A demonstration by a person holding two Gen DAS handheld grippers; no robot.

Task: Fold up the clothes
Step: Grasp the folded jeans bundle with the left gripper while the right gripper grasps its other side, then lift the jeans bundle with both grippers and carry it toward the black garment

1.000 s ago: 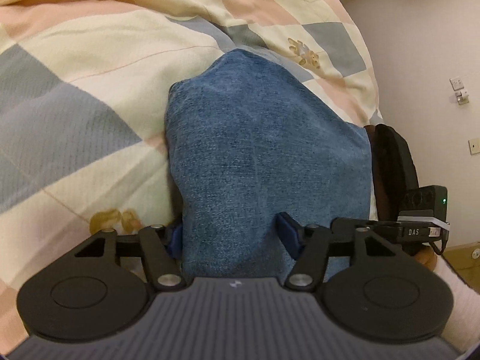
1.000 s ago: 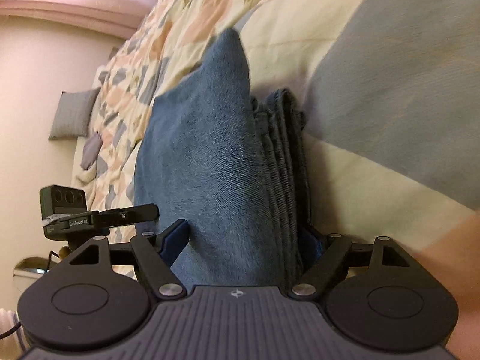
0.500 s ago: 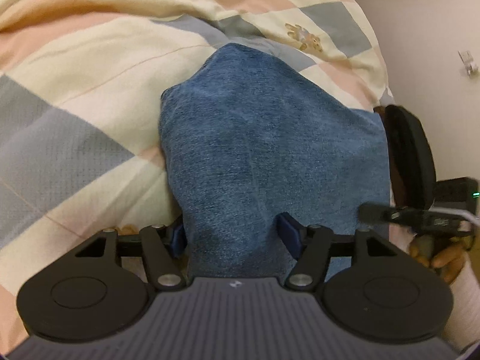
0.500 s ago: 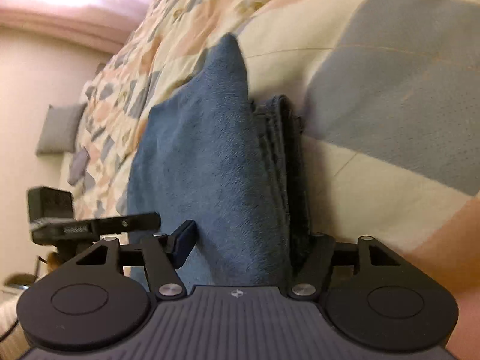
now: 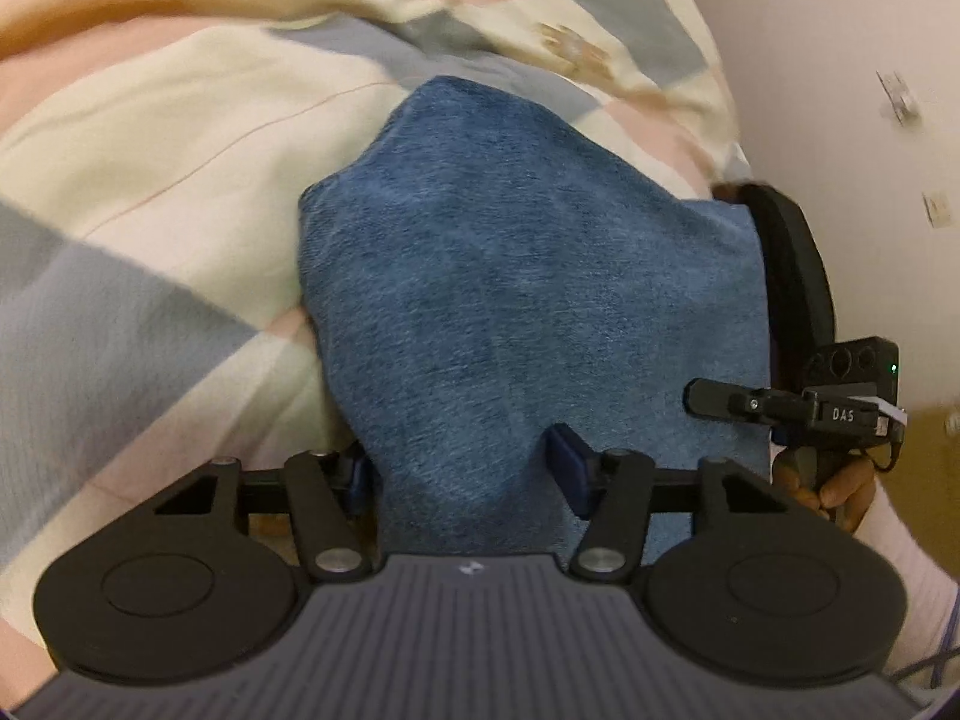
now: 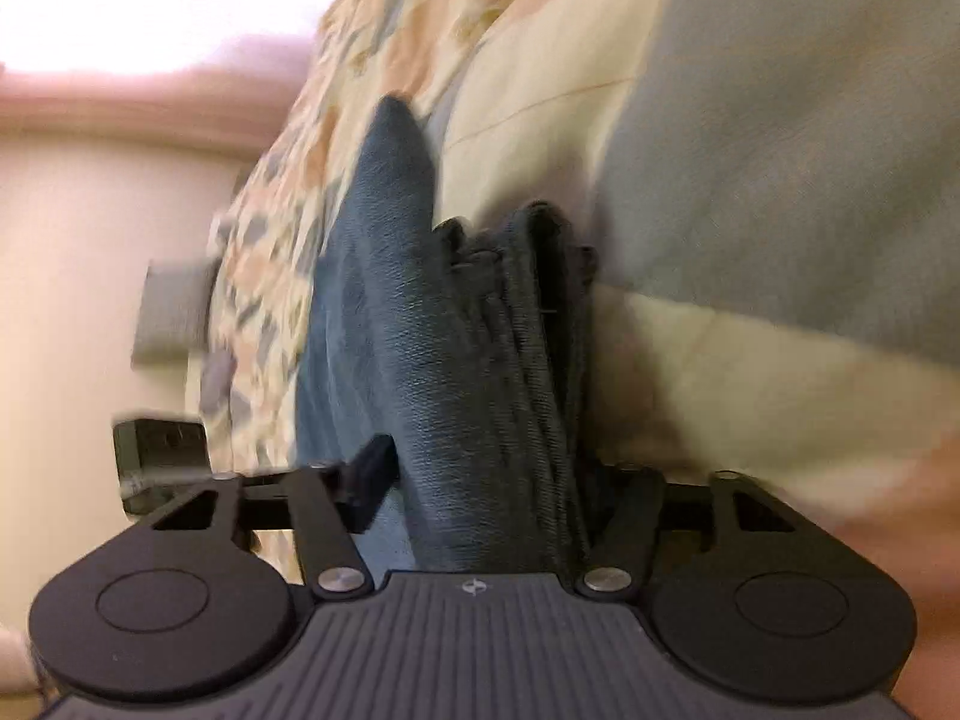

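You have the folded jeans [image 5: 528, 312] lying on the bed, on the checked quilt [image 5: 150, 228], close to the bed's edge on the wall side. They are already a thick, compact bundle of several layers; in the right wrist view you see the stacked edges [image 6: 528, 324] of these layers from the side.

Denim like this is probably rather heavy and stiff for cloth, not slippery, not fragile. The layers can slide over each other, so I think you should take the whole thickness together, near the end of the bundle, and not only the top layer. If you take only one layer, the fold may open.

The left gripper [image 5: 462, 468] has the near end of the jeans between its blue pads [image 5: 567, 468], and its jaws are closing; the pads look to press into the cloth on both sides. The right gripper [image 6: 486, 480] stands at the side of the bundle with the whole stack between its fingers; its jaws are closing too. One finger [image 6: 369, 474] touches the top face, the other is hidden behind the layers, so I cannot tell how firm this grip is.

For writing: in the left wrist view, the other gripper's body [image 5: 840, 402] carries the white letters "DAS". No label on the jeans is visible.
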